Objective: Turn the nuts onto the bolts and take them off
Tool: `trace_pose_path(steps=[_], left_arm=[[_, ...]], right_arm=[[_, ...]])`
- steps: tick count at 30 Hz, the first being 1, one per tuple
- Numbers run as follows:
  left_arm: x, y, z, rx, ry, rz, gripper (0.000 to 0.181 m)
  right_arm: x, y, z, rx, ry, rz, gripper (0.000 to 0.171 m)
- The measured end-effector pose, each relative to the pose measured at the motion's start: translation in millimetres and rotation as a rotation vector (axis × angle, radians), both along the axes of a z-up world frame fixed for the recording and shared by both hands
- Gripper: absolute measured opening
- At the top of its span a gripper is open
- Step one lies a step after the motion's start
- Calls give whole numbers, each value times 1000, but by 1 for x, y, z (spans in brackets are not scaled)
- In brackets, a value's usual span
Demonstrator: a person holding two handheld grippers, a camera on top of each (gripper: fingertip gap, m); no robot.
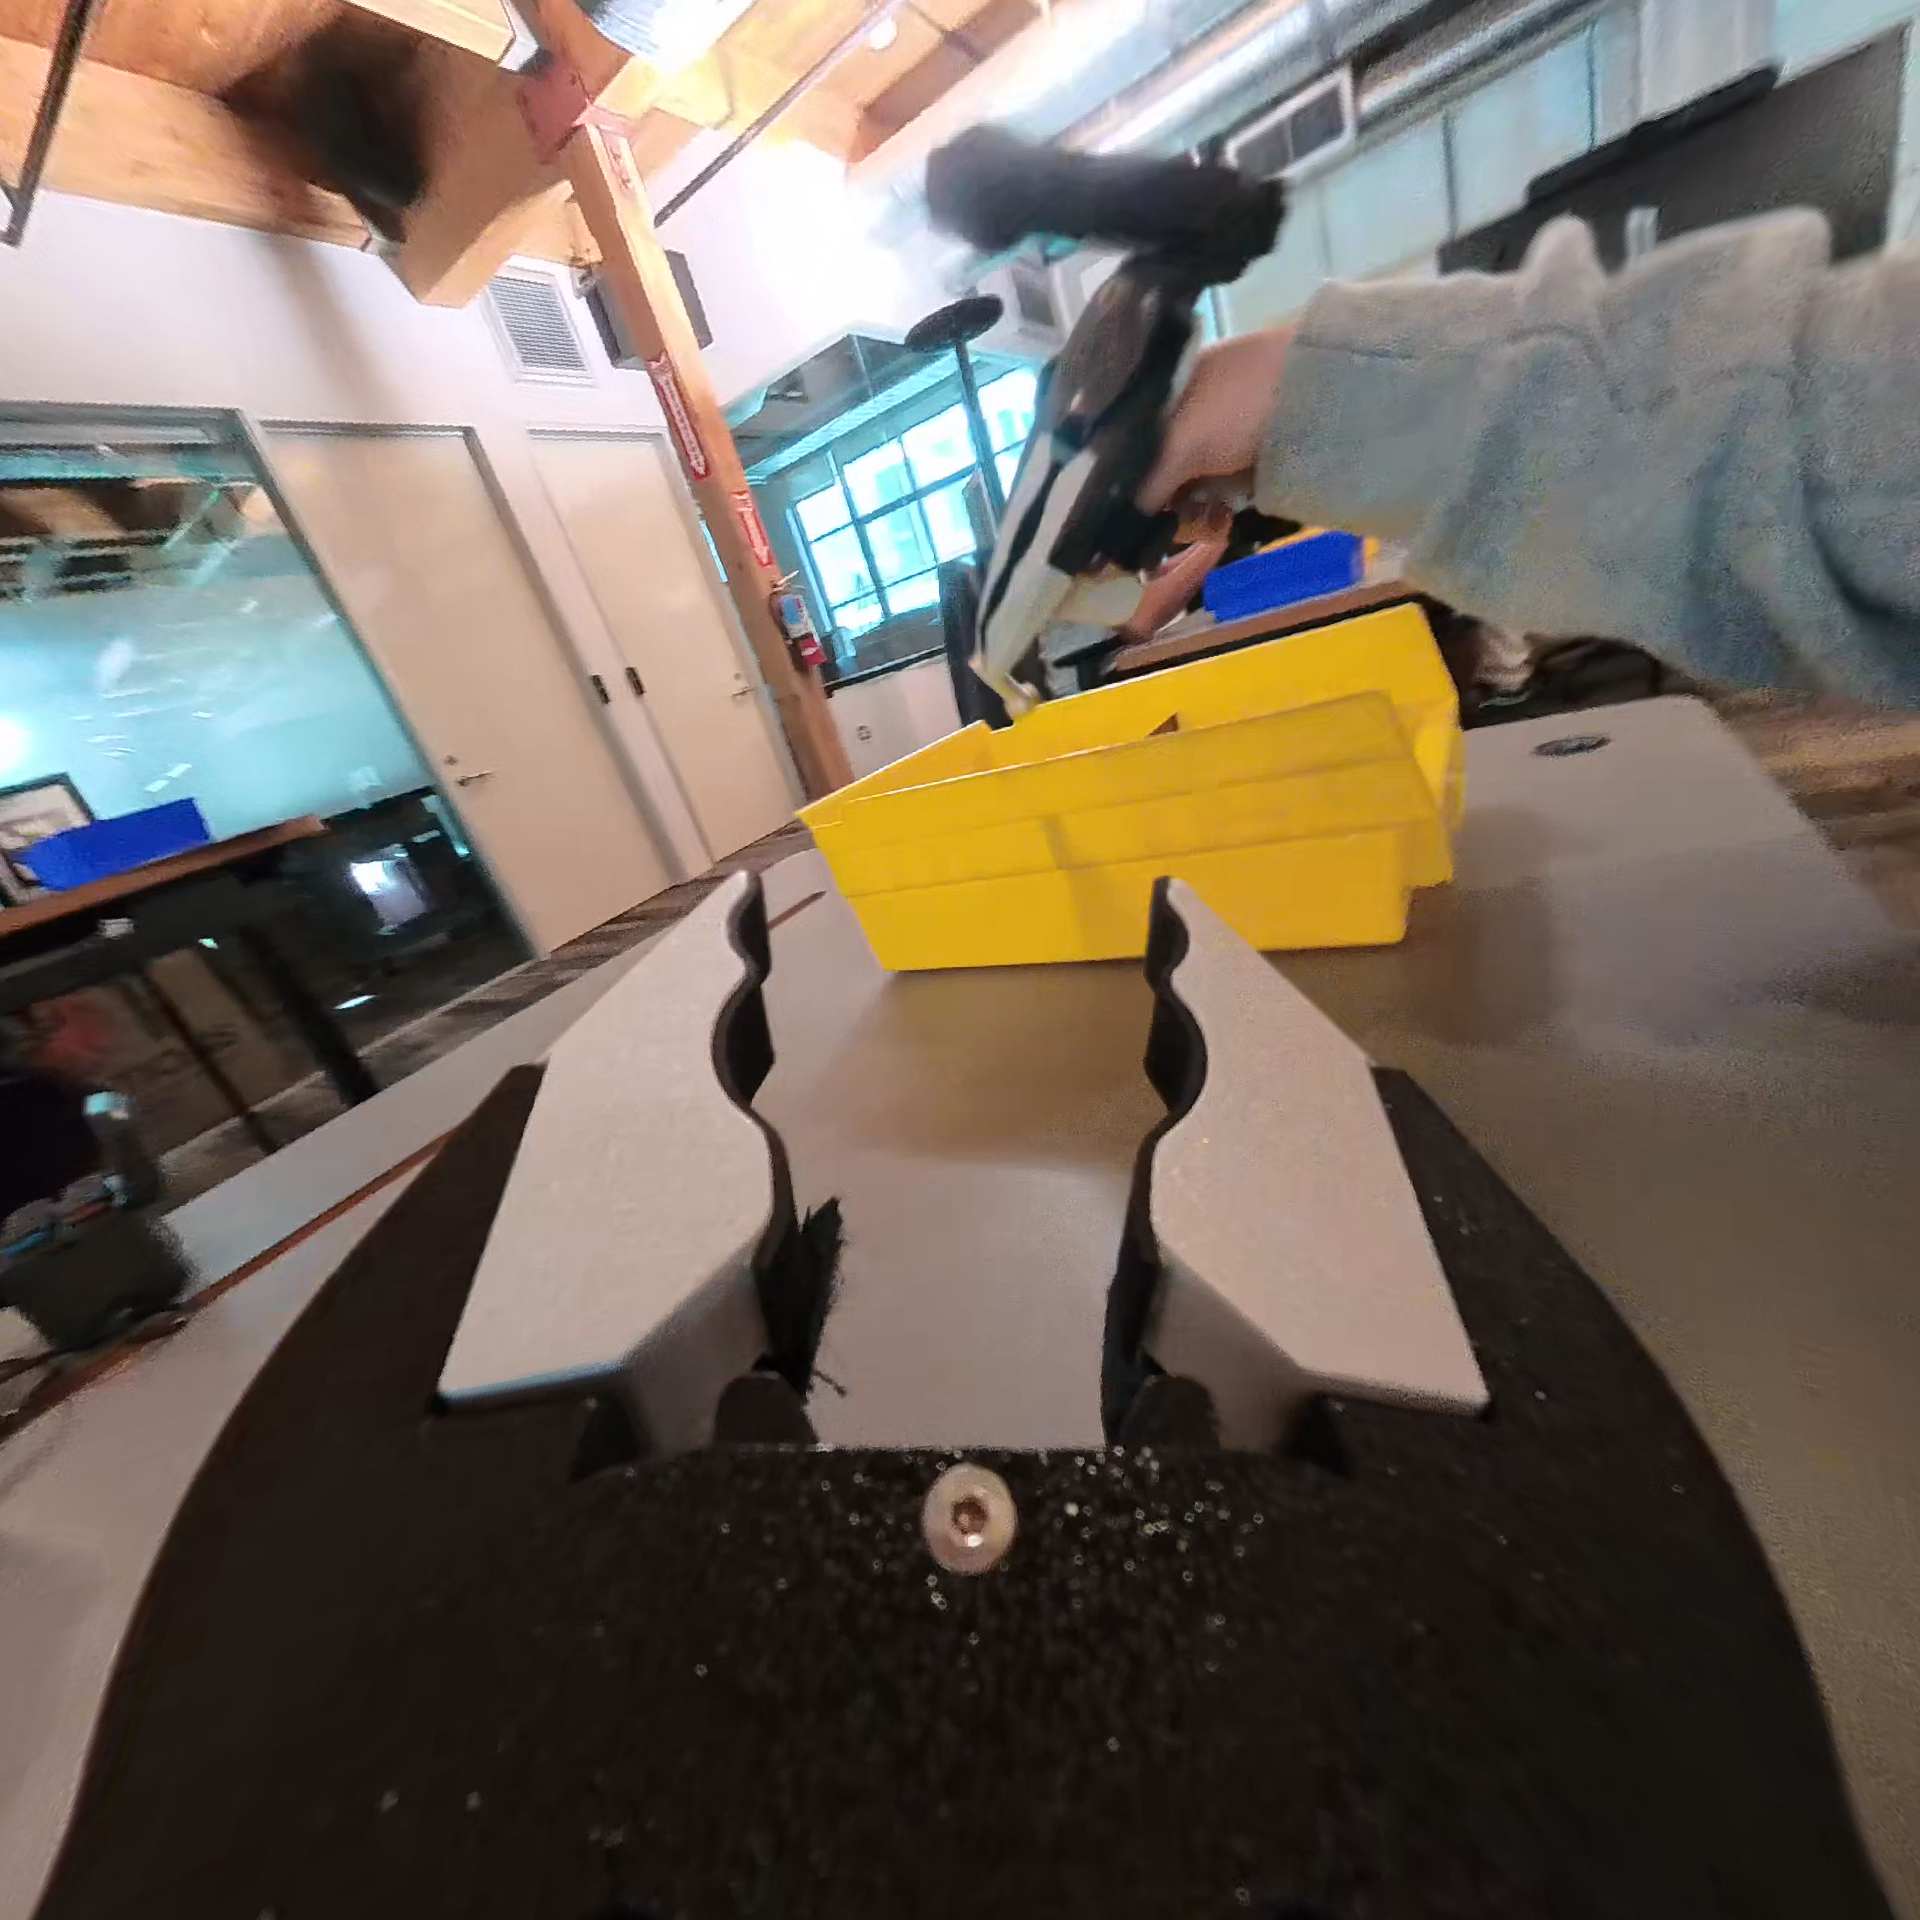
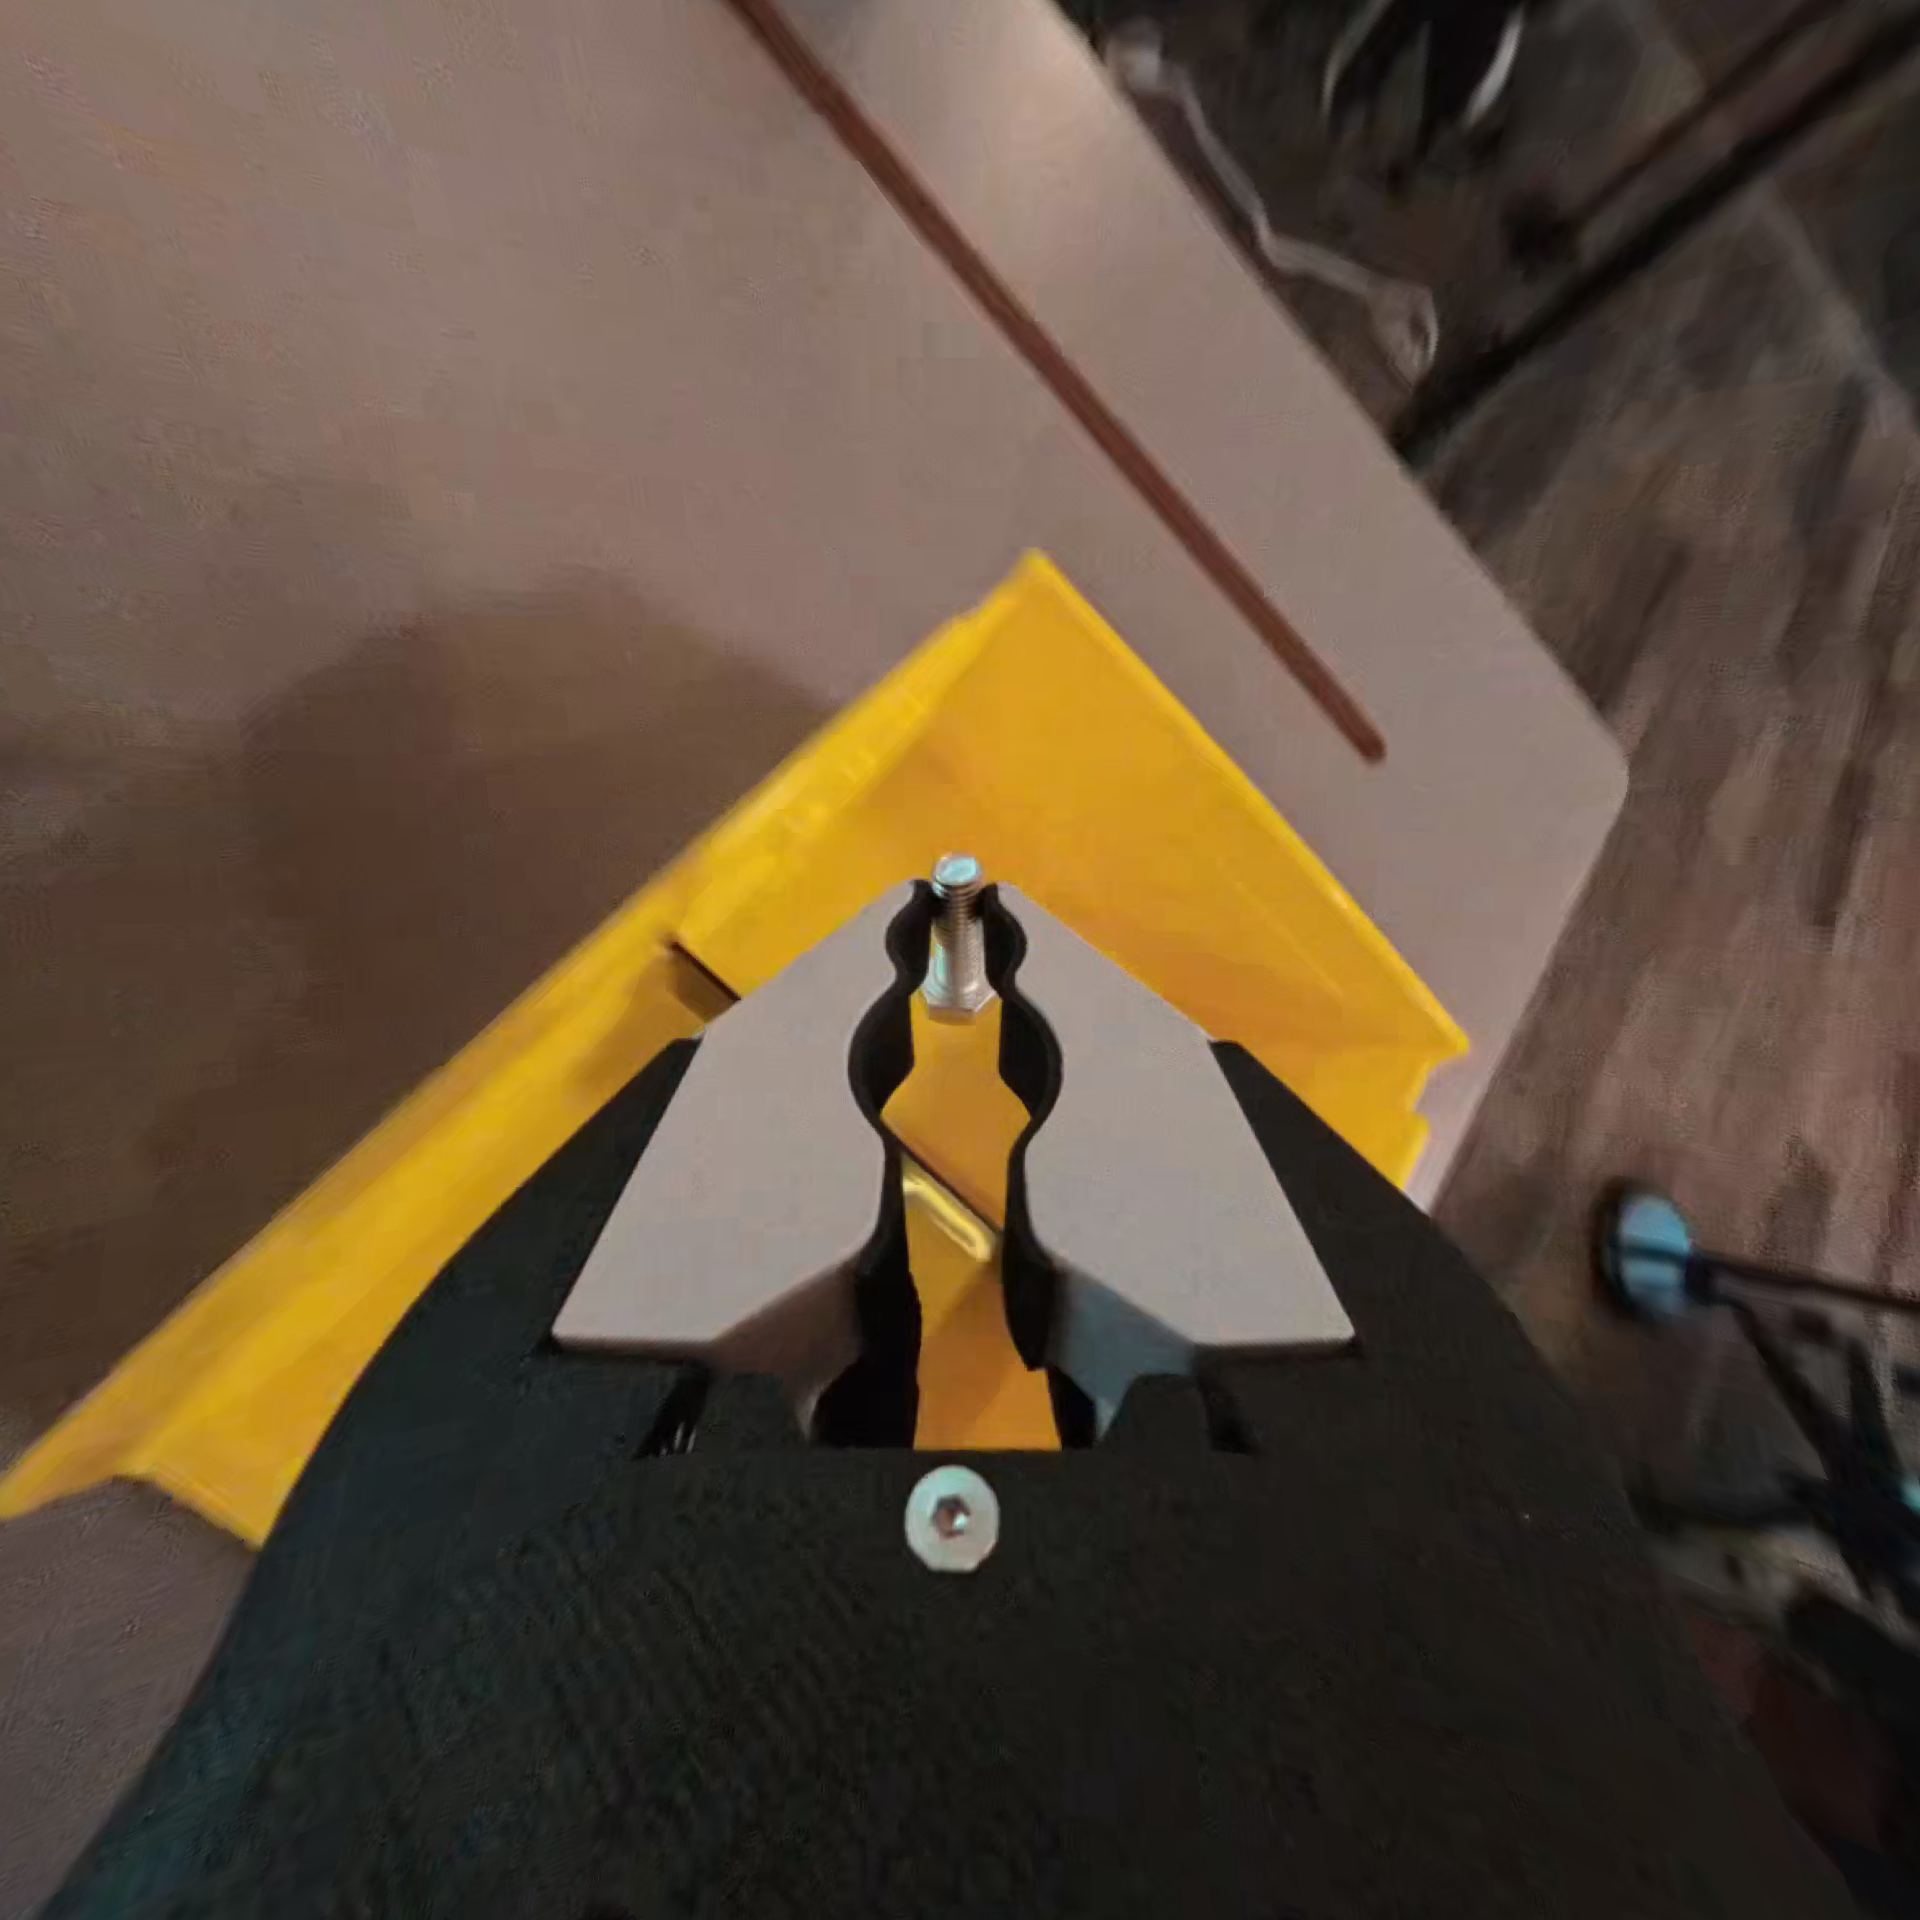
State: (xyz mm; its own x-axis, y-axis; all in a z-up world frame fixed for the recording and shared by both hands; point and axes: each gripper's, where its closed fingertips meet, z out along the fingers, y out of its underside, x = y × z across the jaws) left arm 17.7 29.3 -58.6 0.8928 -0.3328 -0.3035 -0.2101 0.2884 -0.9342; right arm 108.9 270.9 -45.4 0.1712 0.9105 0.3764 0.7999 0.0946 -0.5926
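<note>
Gripping a bolt (image 2: 954, 940) at the tips of the right claw (image 2: 956, 914), over the yellow bin (image 2: 1091, 790) on the table (image 2: 416, 312). Left claw (image 1: 956, 914) spread wide, empty, low beside the bin. No nut visible; threading apparently all still ahead.

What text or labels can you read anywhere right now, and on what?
red signs on the wooden post: too blurred to read.
fire extinguisher label: too small to read.
yellow bin, bolt: no writing visible.
</note>
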Motion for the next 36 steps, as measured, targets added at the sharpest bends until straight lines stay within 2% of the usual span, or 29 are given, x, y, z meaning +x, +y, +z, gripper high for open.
trace_pose_path(steps=[1, 5, 8, 10, 12, 15, 18, 21, 23, 25, 27, 31, 33, 36], left_arm=[[0, 1, -2, -2, 19, 13, 70], [3, 4, -9, -30, 52, 12, 67], [1, 4, -10, -51, 28, 5, 64], [-2, 4, -8, -51, 7, 10, 63], [-4, 4, -8, -51, -2, 18, 63], [-7, 3, -5, -29, 5, 38, 54], [-15, 3, -1, 9, 19, 108, 42], [-24, 6, -2, 2, 20, 174, 40], [-29, 7, -1, 4, 26, 207, 39], [-33, 6, 1, 16, 33, 240, 39], [-41, 0, 10, 43, 28, 283, 39], [-82, -27, 45, 53, -77, 458, 38], [-125, -55, 58, -3, -121, 634, 38], [-207, -117, 71, -93, -235, 900, 46]], right_arm=[[12, 22, -18, -38, -113, -53, 8], [48, 73, -77, -124, -452, -161, 8], [63, 90, -103, -189, -540, -231, 9], [62, 90, -114, -242, -525, -249, 9], [58, 94, -111, -206, -484, -259, 15], [37, 92, -67, -80, -262, -281, 22], [9, 51, 9, 60, 116, -265, 18], [-41, -52, 68, 60, 547, -12, 14], [-63, -115, 86, 111, 761, 109, 2], [-77, -145, 80, 276, 844, 130, 0], [-93, -156, 59, 426, 850, 116, 0], [-125, -162, 9, 452, 891, 137, 0], [-131, -162, -8, 470, 859, 168, 0], [-134, -165, -15, 470, 843, 209, 0]])
